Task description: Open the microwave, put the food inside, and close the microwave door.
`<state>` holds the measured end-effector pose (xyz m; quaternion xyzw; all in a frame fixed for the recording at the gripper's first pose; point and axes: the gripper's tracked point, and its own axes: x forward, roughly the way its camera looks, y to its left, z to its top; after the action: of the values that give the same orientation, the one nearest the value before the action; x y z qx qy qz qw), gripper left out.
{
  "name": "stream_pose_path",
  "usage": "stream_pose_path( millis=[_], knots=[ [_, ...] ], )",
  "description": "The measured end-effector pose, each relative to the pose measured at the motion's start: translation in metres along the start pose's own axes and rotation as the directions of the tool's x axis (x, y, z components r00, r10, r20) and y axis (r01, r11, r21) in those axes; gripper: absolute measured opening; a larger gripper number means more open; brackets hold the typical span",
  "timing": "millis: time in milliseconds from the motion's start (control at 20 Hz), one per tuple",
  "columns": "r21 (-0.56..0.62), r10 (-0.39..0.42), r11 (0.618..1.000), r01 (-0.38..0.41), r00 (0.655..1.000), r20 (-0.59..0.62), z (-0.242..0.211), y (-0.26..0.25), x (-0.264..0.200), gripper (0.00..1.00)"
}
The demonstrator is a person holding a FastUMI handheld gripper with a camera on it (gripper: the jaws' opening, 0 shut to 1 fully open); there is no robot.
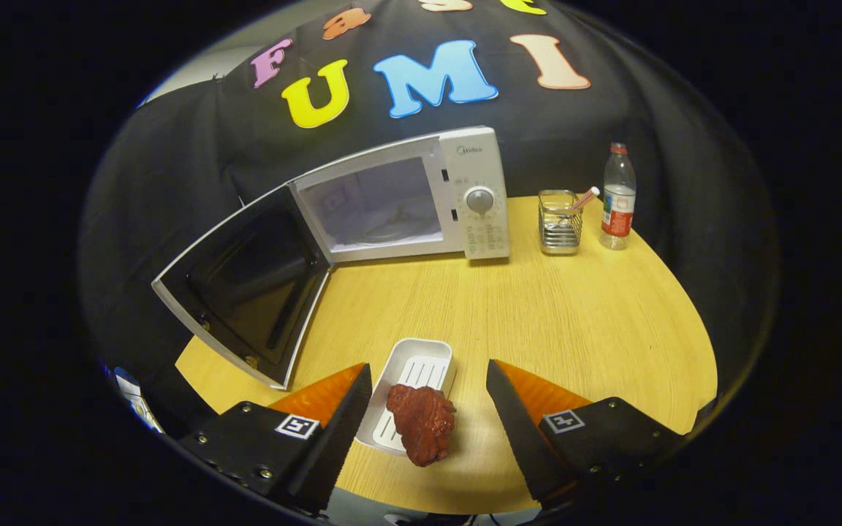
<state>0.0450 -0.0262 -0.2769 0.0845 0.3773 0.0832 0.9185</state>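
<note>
Claw: one gripper (428,380), its two fingers (344,424) spread wide apart, pressing on nothing.
Meat: one dark red chunk (422,424) lay between the fingers, touching neither; it sat on the near right corner of the tray and hung over its edge onto the table.
Tray: one white ribbed tray (415,365), shallow and oblong, lay flat on the table, its near end between the fingers and its far end just ahead of them, close to the left finger.
Microwave: one white microwave (406,197) stood at the far side of the table, well beyond the fingers, against the black cloth wall.
Door: one door (245,281), swung fully open to the left, its dark inner face showing; its lower corner reached over the table near the left finger.
Cavity: one, open and lit pale; a round turntable showed faintly inside, with nothing on it that could be made out.
Dial: one round knob (479,199) on the panel to the right of the cavity.
Holder: one wire-mesh holder (560,223) stood right of the microwave, with one striped stick leaning out of it.
Bottle: one clear bottle (617,197), upright, just beside the holder on its right.
Table: one light wooden top (574,329).
</note>
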Motion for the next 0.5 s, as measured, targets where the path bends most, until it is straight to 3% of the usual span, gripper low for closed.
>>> stream_pose_path(
  millis=[250, 300, 350, 500],
  knots=[
    [0.117, 0.057, 0.992, -0.048, 0.996, -0.075, -0.03, -0.002, 0.01, 0.92],
    [0.134, 0.054, 0.99, -0.043, 0.995, -0.081, -0.035, -0.005, 0.013, 0.73],
    [0.156, 0.066, 0.986, -0.051, 0.993, -0.093, -0.037, -0.004, 0.01, 0.66],
    [0.253, 0.122, 0.964, -0.084, 0.983, -0.14, -0.052, 0.001, 0.014, 0.65]
  ],
)
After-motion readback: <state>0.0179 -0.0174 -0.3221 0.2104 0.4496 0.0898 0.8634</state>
